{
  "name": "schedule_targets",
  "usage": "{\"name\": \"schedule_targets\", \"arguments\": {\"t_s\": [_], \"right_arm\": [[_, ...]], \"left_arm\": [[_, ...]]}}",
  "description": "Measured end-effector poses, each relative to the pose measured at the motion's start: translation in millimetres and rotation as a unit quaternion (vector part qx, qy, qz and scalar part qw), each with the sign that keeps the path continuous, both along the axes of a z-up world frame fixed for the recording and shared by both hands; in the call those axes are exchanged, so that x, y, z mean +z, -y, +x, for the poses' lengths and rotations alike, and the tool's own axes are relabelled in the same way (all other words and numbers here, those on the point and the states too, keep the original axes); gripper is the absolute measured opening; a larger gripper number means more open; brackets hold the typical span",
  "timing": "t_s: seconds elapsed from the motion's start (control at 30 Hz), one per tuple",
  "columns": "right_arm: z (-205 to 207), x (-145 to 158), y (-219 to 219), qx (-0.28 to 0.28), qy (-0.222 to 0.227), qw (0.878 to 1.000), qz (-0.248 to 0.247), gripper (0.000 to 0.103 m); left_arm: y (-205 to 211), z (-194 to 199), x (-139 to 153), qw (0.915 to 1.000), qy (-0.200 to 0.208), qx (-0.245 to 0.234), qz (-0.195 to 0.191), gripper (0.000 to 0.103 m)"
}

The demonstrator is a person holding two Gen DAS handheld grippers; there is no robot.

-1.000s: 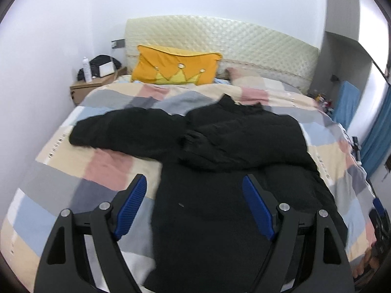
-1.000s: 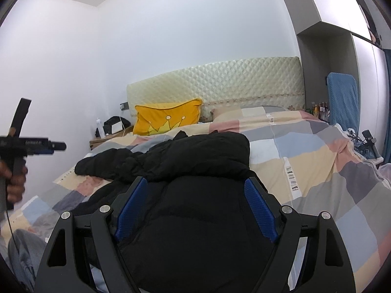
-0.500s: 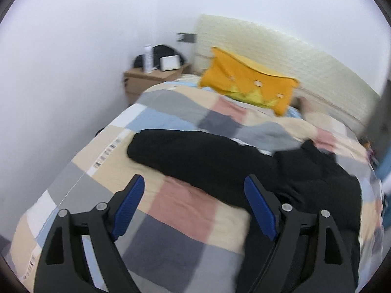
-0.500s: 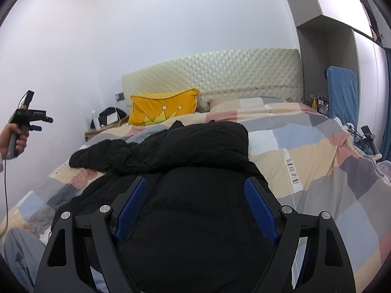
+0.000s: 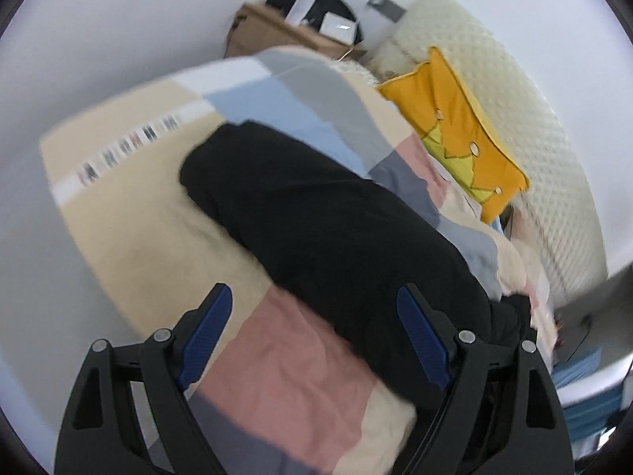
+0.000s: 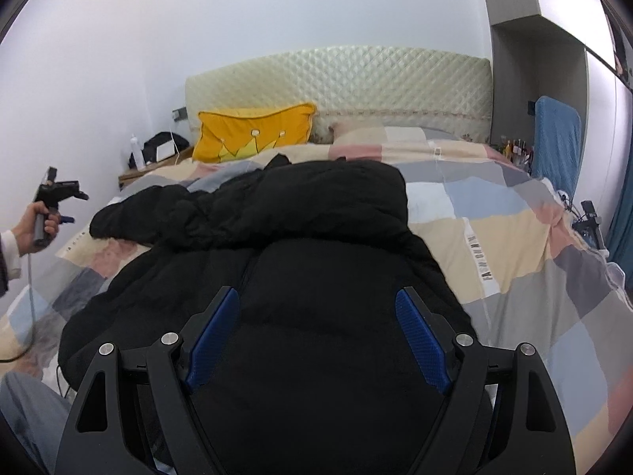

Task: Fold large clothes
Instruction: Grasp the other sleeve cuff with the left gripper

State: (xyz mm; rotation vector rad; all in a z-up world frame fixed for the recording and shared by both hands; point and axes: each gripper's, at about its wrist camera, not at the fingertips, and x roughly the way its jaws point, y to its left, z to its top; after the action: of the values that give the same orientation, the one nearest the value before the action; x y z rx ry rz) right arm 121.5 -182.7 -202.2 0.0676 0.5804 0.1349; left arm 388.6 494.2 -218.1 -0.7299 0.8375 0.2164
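A: We're over a bed with a patchwork quilt (image 6: 502, 237) in beige, pink, grey and blue squares, a cream quilted headboard (image 6: 356, 79) behind it and pale walls around. A yellow crown cushion (image 6: 253, 130) leans against the headboard.

B: The black jacket (image 6: 316, 245) lies spread on the quilt, its top part folded over the body. Our right gripper (image 6: 316, 332) hovers above it, jaws spread wide with nothing between them.

A: Our left gripper (image 5: 312, 336) has its jaws parted and empty too, held above the quilt beside one sleeve (image 5: 316, 213) stretched out flat toward the bed's edge.

B: The left view is tilted and blurred, yet it shows that sleeve's end and the wooden nightstand (image 5: 269, 31) from closer.

A: Only the right view takes in the whole jacket, the grey wardrobe (image 6: 514, 39), a blue cloth (image 6: 558, 138) hanging by it, and the left hand (image 6: 35, 225) gripping its tool at the bedside.
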Motion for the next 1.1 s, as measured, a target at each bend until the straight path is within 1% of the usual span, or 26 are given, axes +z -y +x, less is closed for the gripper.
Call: {"name": "schedule_targets", "arguments": {"t_s": [0.13,0.23,0.3,0.33,0.43,0.5,0.53,0.57,0.6,0.67,0.7,0.73,0.77,0.8,0.87,0.97,1.0,1.03,1.1], "right_arm": [[18,-9,-5,-0.007,-0.023,1.000,0.000,0.081],[32,-16,-6,-0.018,-0.041,0.999,0.002,0.081],[39,-21,-5,-0.026,-0.051,0.998,0.001,0.081],[42,-23,-4,-0.031,-0.054,0.998,-0.002,0.081],[49,-30,-3,-0.039,-0.062,0.997,-0.004,0.081],[54,-35,-4,-0.039,-0.067,0.997,-0.006,0.081],[56,-37,-4,-0.036,-0.071,0.997,-0.008,0.081],[57,-39,-5,-0.035,-0.074,0.997,-0.012,0.081],[60,-39,-7,-0.035,-0.075,0.996,-0.018,0.081],[58,-36,-10,-0.030,-0.068,0.997,-0.025,0.081],[56,-34,-11,-0.026,-0.062,0.997,-0.024,0.081],[54,-32,-12,-0.024,-0.057,0.998,-0.026,0.081],[53,-31,-13,-0.022,-0.054,0.998,-0.030,0.081],[51,-30,-14,-0.019,-0.050,0.998,-0.033,0.081],[50,-27,-16,-0.014,-0.045,0.998,-0.039,0.081],[47,-24,-14,-0.008,-0.042,0.999,-0.031,0.081],[45,-22,-12,-0.008,-0.037,0.999,-0.025,0.081],[43,-19,-10,-0.008,-0.033,0.999,-0.021,0.081],[39,-15,-8,-0.008,-0.023,1.000,-0.012,0.081]], "left_arm": [[-21,25,-36,0.9991,0.003,0.025,-0.034,0.085],[-39,43,-69,0.9974,-0.022,0.046,-0.050,0.085],[-49,51,-83,0.9965,-0.027,0.057,-0.055,0.085],[-54,54,-88,0.9958,-0.020,0.066,-0.060,0.085],[-61,57,-88,0.9938,0.013,0.097,-0.052,0.085],[-64,63,-91,0.9921,0.021,0.110,-0.058,0.085],[-65,66,-93,0.9915,0.020,0.114,-0.060,0.081],[-67,69,-93,0.9911,0.016,0.118,-0.060,0.071],[-68,70,-93,0.9907,0.015,0.121,-0.060,0.065],[-68,73,-90,0.9910,0.003,0.123,-0.052,0.041],[-68,73,-87,0.9913,0.002,0.122,-0.049,0.034],[-66,72,-82,0.9920,0.001,0.119,-0.041,0.024],[-63,71,-74,0.9929,-0.001,0.116,-0.027,0.017],[-59,70,-64,0.9939,-0.004,0.110,-0.011,0.015],[-57,63,-49,0.9941,0.005,0.108,0.002,0.010],[-51,48,-20,0.9939,0.015,0.106,0.027,0.008],[-50,44,-14,0.9939,0.016,0.104,0.035,0.007],[-47,38,-1,0.9936,0.017,0.101,0.048,0.007],[-42,31,16,0.9933,0.022,0.096,0.059,0.006]]}}
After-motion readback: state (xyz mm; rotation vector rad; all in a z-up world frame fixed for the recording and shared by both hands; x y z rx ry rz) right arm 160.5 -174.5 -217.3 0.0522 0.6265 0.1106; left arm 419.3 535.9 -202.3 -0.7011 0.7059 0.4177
